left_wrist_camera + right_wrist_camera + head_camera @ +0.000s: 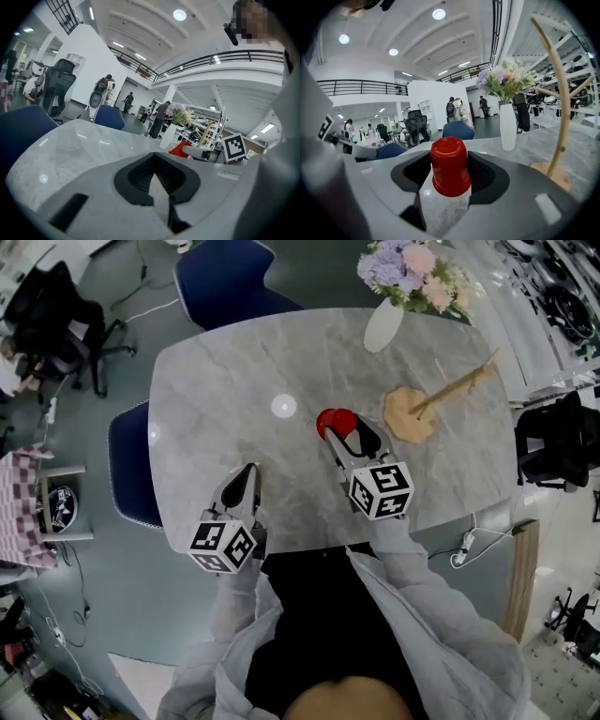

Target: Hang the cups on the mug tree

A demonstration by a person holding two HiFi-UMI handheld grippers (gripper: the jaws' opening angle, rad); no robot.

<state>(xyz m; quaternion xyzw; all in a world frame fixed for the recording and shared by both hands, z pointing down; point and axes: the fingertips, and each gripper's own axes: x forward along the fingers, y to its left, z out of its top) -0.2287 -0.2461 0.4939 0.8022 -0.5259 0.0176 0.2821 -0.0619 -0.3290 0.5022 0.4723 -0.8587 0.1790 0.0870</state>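
A red cup (336, 422) stands upside down near the middle of the grey marble table (225, 381). My right gripper (352, 433) has its jaws on either side of the cup (449, 166), and both black pads touch its sides. The wooden mug tree (412, 412) stands just to the right of the cup; its curved stem and bare pegs (560, 93) rise at the right of the right gripper view. My left gripper (249, 474) rests near the table's front edge, its fingers meeting at the tips with nothing between them (153, 171).
A white vase of flowers (384, 322) stands at the table's far edge behind the mug tree. Blue chairs sit at the far side (230, 282) and the left side (131, 465). Bare table top lies between the two grippers.
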